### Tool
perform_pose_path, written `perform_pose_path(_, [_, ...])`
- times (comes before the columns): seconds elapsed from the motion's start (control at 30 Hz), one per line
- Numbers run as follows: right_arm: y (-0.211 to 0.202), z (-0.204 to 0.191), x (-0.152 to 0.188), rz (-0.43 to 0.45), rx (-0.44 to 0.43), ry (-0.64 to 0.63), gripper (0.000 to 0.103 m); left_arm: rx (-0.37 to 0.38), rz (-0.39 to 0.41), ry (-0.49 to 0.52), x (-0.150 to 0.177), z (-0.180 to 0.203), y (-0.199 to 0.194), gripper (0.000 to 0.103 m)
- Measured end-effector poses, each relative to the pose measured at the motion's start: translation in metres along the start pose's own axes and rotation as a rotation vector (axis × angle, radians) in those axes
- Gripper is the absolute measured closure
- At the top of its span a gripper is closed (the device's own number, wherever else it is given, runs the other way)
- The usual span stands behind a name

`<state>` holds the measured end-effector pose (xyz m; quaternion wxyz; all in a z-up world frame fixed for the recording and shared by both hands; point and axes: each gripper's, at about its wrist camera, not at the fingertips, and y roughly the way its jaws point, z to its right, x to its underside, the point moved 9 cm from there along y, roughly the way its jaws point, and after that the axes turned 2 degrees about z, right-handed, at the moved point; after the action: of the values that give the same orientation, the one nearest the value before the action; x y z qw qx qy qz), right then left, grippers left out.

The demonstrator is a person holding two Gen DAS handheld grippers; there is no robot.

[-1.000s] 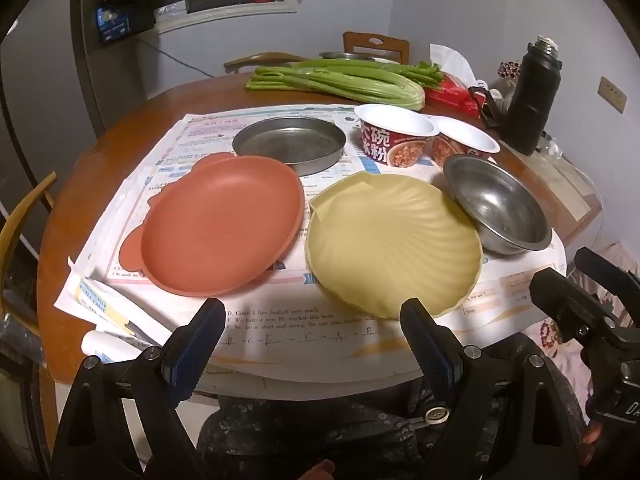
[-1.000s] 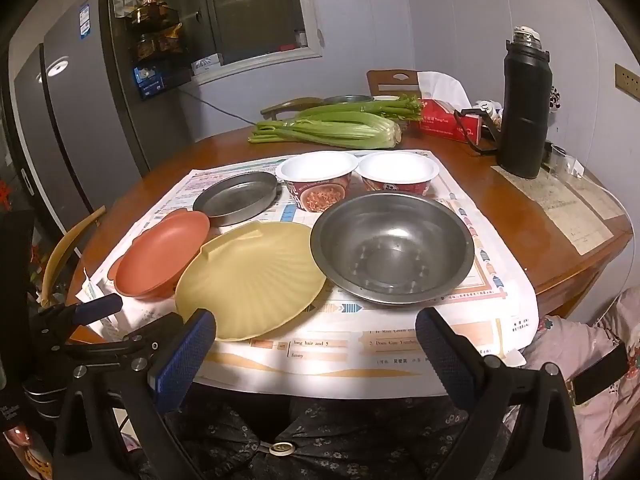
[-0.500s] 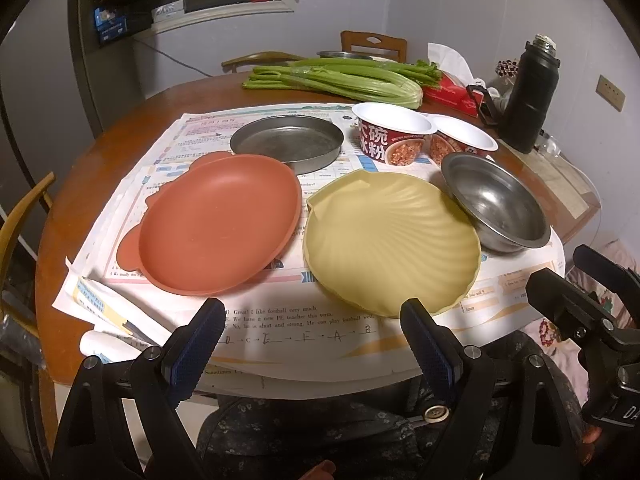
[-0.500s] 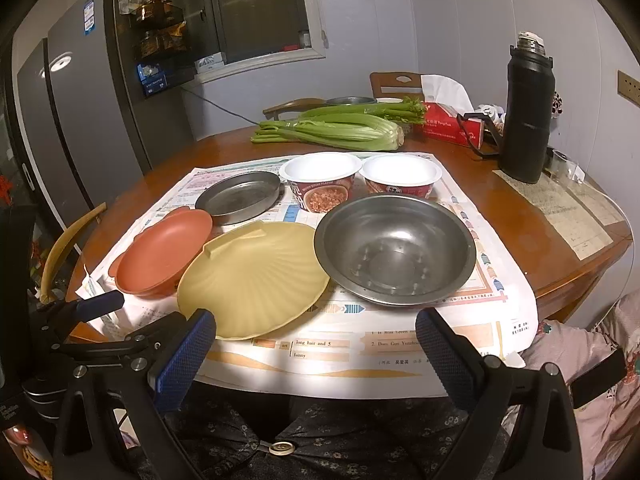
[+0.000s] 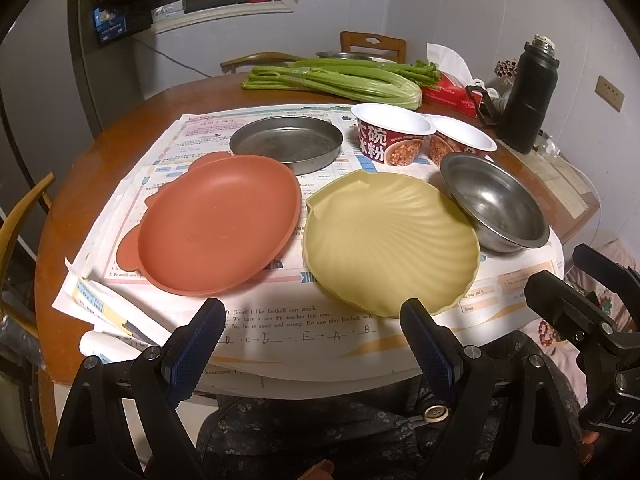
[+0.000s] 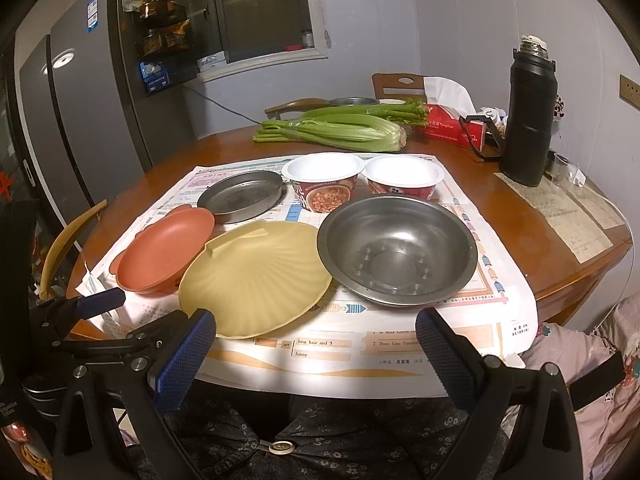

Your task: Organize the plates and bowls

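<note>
Yellow shell plate point(image 5: 390, 244) lies flat, hinge tab pointing away.

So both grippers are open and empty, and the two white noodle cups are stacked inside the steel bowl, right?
Not quite. The two white paper noodle cups stand side by side on the newspaper behind the round steel bowl, which is empty, as the right wrist view shows. The left gripper and right gripper are indeed open and empty.
</note>
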<state>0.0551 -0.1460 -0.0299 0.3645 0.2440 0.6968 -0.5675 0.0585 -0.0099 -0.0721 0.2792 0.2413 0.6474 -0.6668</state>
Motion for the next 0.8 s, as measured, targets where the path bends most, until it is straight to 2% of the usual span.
perform_pose_path(0.8, [-0.0019, -0.0042, -0.0004, 0.002, -0.002, -0.013, 0.002, 0.000, 0.003, -0.019, -0.0023, -0.0056, -0.0025, 0.014])
